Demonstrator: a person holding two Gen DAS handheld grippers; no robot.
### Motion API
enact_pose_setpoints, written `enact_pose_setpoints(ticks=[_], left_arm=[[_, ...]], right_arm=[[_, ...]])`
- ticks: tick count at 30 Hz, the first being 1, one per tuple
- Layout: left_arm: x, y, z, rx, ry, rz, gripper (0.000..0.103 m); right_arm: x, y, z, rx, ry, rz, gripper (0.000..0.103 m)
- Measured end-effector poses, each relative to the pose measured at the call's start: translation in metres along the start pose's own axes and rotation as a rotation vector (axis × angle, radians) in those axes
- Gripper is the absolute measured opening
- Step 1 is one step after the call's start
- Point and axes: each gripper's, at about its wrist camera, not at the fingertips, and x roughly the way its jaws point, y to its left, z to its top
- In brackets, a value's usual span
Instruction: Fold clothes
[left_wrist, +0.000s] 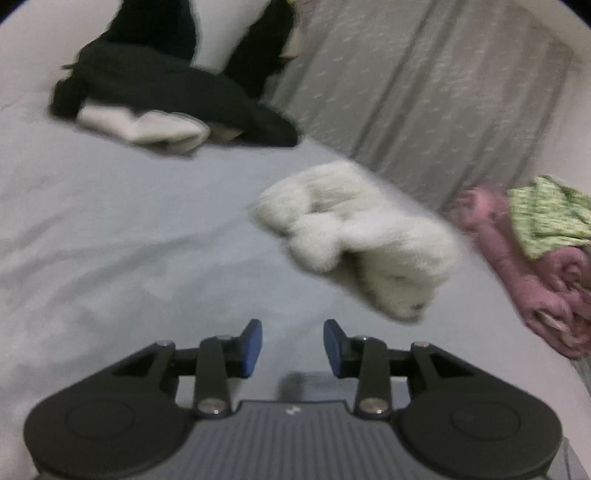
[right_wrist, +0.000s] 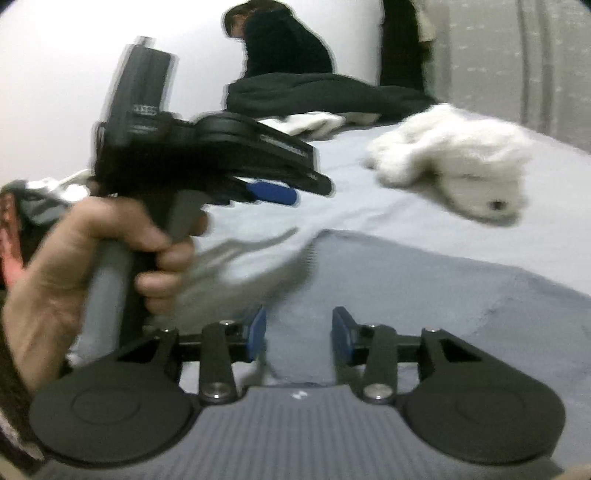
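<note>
In the left wrist view, the left gripper (left_wrist: 293, 347) is seen at the bottom centre with its blue pads parted to a moderate gap, and nothing is held between them; only the pale bed sheet (left_wrist: 110, 240) lies beyond. In the right wrist view, the right gripper (right_wrist: 299, 338) is likewise parted at the bottom centre, with a grey garment (right_wrist: 424, 295) spread under and between the jaws; whether the pads touch it cannot be told because of blur. A fluffy white garment (left_wrist: 354, 236) lies at centre right of the left view, a black pile of clothes (left_wrist: 166, 85) at upper left, and pink and green clothes (left_wrist: 535, 251) at the right edge. The left hand (right_wrist: 85, 266) fills the left side of the right view.
</note>
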Motion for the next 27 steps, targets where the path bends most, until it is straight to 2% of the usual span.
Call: enact_pose_setpoints(ticks=[5,7,11,13,14,15,18,20,22,24,25,27], left_arm=[[0.001,-0.032,-0.01,0.107,0.011,-0.196,0.046],[0.011,-0.043,-0.018,0.154,0.041,-0.195,0.047],[0.026,-0.052,-0.025,0.21,0.105,-0.126,0.048],[0.029,-0.055,-0.026,0.235,0.116,-0.116,0.049],[0.03,-0.057,-0.027,0.254,0.118,-0.11,0.05],[0.031,-0.06,-0.028,0.273,0.122,-0.1,0.051],[0.032,-0.074,-0.032,0.334,0.146,-0.063,0.052],[0.034,-0.087,-0.035,0.385,0.19,-0.067,0.052],[0.04,-0.109,-0.038,0.48,0.23,-0.07,0.052],[0.046,-0.133,-0.038,0.594,0.204,-0.057,0.052],[0.05,-0.141,-0.037,0.619,0.192,-0.05,0.052],[0.065,-0.143,-0.033,0.571,0.213,-0.049,0.051]], right_arm=[[-0.04,-0.03,-0.012,0.013,-0.02,-0.208,0.044],[-0.055,-0.048,-0.019,0.055,-0.025,-0.293,0.044],[-0.086,-0.091,-0.038,0.18,-0.05,-0.479,0.044],[-0.099,-0.112,-0.046,0.282,-0.05,-0.561,0.045],[-0.109,-0.119,-0.052,0.36,-0.087,-0.587,0.045],[-0.119,-0.125,-0.06,0.428,-0.126,-0.584,0.045],[-0.137,-0.139,-0.071,0.43,-0.105,-0.52,0.046],[-0.145,-0.146,-0.077,0.405,-0.093,-0.582,0.047],[-0.151,-0.159,-0.081,0.449,-0.085,-0.614,0.047],[-0.156,-0.171,-0.086,0.52,-0.103,-0.583,0.047],[-0.16,-0.174,-0.089,0.549,-0.115,-0.559,0.048],[-0.166,-0.174,-0.09,0.557,-0.121,-0.556,0.048]])
